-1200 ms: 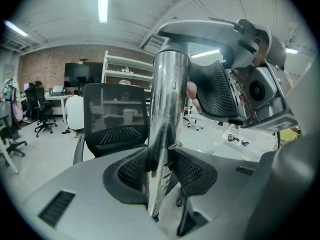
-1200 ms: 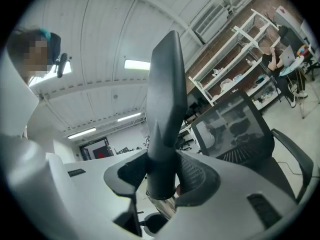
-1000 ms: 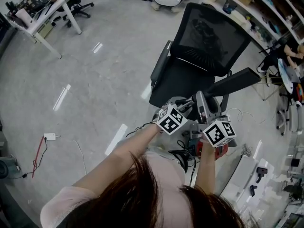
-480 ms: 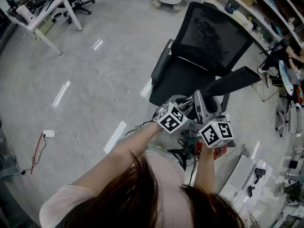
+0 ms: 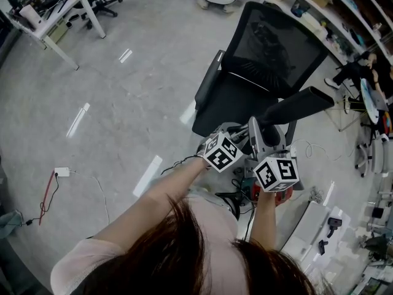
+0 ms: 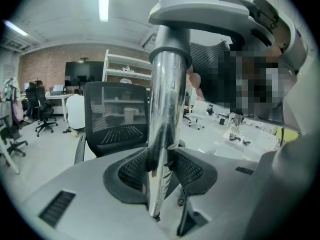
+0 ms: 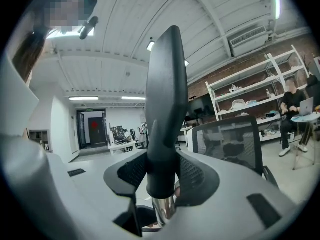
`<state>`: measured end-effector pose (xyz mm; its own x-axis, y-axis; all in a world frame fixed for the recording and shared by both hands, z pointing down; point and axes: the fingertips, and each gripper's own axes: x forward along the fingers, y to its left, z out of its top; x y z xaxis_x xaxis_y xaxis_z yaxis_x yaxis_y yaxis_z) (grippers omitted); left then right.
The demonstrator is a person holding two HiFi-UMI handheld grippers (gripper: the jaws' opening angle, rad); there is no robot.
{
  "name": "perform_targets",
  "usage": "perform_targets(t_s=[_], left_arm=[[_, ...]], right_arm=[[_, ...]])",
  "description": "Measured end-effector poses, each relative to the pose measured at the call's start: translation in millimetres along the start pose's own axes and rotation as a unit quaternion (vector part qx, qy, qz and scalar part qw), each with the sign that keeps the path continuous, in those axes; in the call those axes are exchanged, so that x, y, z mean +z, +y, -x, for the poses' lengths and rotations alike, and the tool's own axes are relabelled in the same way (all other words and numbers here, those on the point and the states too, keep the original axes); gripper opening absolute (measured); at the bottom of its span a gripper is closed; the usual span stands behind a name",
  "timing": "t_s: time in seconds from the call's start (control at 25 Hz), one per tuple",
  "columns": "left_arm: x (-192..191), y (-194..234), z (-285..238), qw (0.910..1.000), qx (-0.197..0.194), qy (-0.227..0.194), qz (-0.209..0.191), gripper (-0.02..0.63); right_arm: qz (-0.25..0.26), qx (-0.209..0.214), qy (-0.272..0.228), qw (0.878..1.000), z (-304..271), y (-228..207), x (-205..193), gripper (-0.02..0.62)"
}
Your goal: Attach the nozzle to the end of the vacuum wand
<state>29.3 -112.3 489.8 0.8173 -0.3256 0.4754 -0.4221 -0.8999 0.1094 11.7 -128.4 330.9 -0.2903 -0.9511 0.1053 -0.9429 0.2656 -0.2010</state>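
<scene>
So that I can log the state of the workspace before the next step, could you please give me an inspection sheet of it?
Surface: bare grey floor; the work is held in the air, with no bench under it.
Job's things: chrome wand; black nozzle over the wand's end. Cannot tell if it is fully seated.
Clutter: small tools on white panels at lower right.
Grippers: left gripper shut on the wand; right gripper shut on the nozzle.
Cables: white adapter with its cord on the floor; dark cables below the hands.
Surroundings: black office chair, white desk, shelves.
</scene>
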Motion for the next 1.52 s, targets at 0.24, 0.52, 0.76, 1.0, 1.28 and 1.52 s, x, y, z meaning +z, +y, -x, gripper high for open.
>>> perform_targets(t_s=[0.24, 0.52, 0.76, 1.0, 1.28, 1.52], left_arm=[[0.9, 0.6, -2.3, 1.0, 0.002, 0.005, -0.005, 0.153], [1.0, -0.4, -5.0, 0.9999, 0.004, 0.008, -0.007, 0.153], [1.0, -5.7, -6.0, 0.9999, -0.004, 0.005, -0.008, 0.153], [0.9, -10.8, -7.3, 0.9998, -0.015, 0.005, -0.009, 0.153], [1.5, -11.9, -7.0, 0.9999, -0.014, 0.003, -0.009, 0.153], [-0.8, -13.8, -2.1, 1.0, -0.006, -0.002, -0.005, 0.153]], right_arm=[[0.053, -0.025, 0.035, 0.998, -5.6, 2.1, -0.9, 0.178], [0.076, -0.064, 0.04, 0.994, -7.8, -0.1, -3.1, 0.178], [0.063, -0.072, 0.027, 0.995, -0.9, -3.2, -6.4, 0.178], [0.033, -0.063, 0.009, 0.997, 7.0, -7.4, -8.0, 0.178], [0.033, -0.058, 0.0, 0.998, 9.1, -7.0, -7.3, 0.178], [0.031, -0.05, 0.006, 0.998, 12.1, -1.3, -8.0, 0.178]])
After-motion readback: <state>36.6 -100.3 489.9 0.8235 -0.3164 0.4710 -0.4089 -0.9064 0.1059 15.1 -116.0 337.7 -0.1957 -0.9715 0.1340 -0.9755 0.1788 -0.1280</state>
